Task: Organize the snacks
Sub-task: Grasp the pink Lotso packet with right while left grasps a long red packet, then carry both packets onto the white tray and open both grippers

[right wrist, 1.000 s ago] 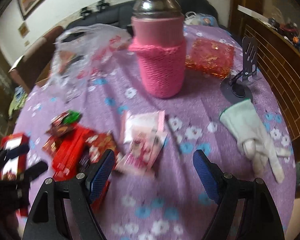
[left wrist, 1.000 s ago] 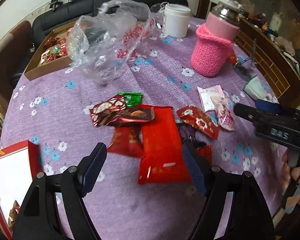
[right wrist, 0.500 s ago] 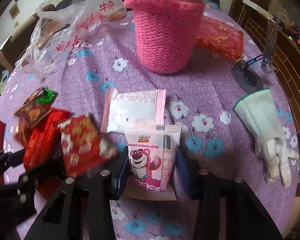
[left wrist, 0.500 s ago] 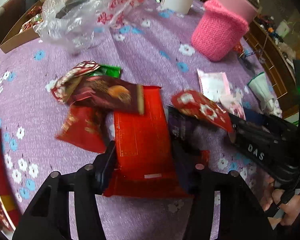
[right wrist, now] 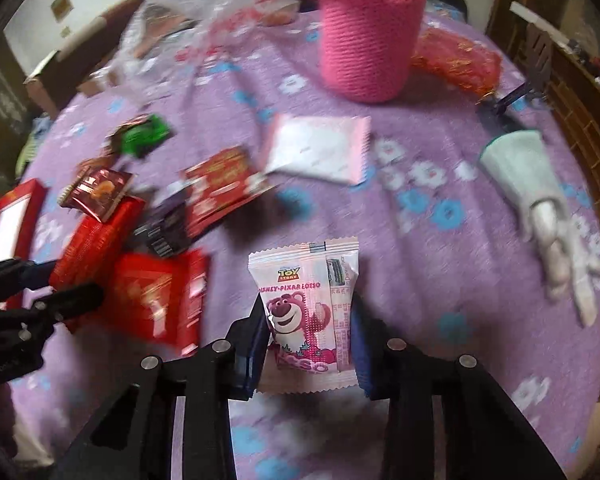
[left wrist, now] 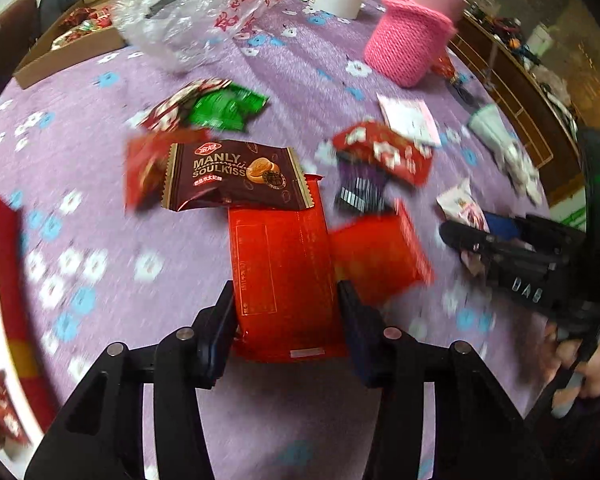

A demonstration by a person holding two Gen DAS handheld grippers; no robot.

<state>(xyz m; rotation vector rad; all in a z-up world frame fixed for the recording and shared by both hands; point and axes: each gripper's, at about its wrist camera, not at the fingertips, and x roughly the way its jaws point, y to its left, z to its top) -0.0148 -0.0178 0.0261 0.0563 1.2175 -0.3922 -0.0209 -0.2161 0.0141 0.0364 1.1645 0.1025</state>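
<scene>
- The left gripper (left wrist: 286,320) has its jaws closed against the two long edges of a flat red snack packet (left wrist: 282,276), gripping its near end over the table (left wrist: 260,420).
- A brown Manly Soulkiss biscuit packet (left wrist: 236,176) overlaps the far end of that red packet; a green wrapper (left wrist: 224,110) lies beyond the brown one.
- The right gripper (right wrist: 310,344) pinches a pink Toy Story Lotso sachet (right wrist: 308,304) between its jaws, by its lower half.
- Beyond the sachet lies a white-and-pink sachet (right wrist: 320,148), and farther still stands a pink knitted bottle sleeve (right wrist: 368,36).
- Right of the Lotso sachet, well apart, a white glove (right wrist: 540,204) rests on the purple flowered cloth.
</scene>
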